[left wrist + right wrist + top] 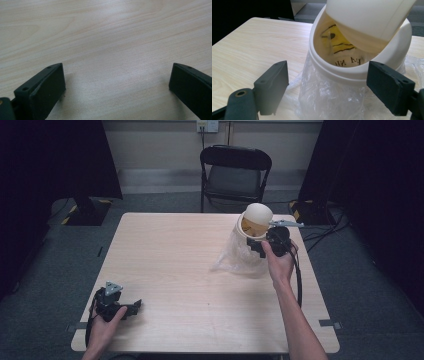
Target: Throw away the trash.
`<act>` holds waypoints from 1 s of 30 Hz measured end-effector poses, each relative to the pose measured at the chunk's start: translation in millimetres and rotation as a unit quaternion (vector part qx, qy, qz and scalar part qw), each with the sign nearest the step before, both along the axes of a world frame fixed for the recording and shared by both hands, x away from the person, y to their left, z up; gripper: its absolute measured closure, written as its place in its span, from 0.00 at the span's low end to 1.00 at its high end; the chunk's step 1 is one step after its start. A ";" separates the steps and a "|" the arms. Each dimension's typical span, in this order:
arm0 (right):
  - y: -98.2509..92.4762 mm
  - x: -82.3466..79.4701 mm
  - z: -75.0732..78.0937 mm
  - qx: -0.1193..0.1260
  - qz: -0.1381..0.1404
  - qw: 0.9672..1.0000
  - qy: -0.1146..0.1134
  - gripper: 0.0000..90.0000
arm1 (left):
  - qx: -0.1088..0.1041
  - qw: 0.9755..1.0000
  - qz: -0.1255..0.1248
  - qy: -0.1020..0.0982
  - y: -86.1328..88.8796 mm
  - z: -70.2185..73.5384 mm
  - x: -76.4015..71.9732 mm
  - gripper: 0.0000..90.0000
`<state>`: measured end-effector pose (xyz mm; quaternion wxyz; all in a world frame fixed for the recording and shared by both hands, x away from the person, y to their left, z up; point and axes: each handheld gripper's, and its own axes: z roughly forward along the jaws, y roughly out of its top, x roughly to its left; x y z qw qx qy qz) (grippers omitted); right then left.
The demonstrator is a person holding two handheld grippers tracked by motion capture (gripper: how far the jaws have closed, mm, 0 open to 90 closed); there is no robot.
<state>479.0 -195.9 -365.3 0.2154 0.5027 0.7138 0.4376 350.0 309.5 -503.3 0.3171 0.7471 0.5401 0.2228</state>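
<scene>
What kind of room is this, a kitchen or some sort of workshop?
Probably a recording studio or lab, not a kitchen: a bare wooden table ringed by black curtains, a lone folding chair, cables on grey carpet, and a small swing-lid bin as a prop.

Bare table (170, 265) left & centre – free passage, bin (252, 237) w/ plastic liner (227, 262) blocks far right

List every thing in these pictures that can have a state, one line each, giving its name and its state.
Small cream plastic bin: upright, clear liner bag hanging outside.
Cream swing lid: tilted open.
Yellow printed wrapper: inside the bin.
Black folding chair: unfolded, vacant.
Left tool: open, over bare table.
Right tool: open, just before the bin.
</scene>
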 end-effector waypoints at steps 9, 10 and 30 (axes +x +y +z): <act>-3.0 -12.4 -5.4 -0.003 0.015 1.000 0.003 0.17 | 0.000 1.000 0.000 0.000 0.0 0.0 0.0 0.00; -4.0 -14.1 -5.8 -0.003 0.016 1.000 0.005 0.16 | 0.000 1.000 0.000 0.000 0.0 0.1 0.0 0.00; -12.8 -51.2 -32.5 0.002 0.032 0.999 0.017 0.16 | 0.000 1.000 0.000 0.000 0.0 0.0 0.0 0.00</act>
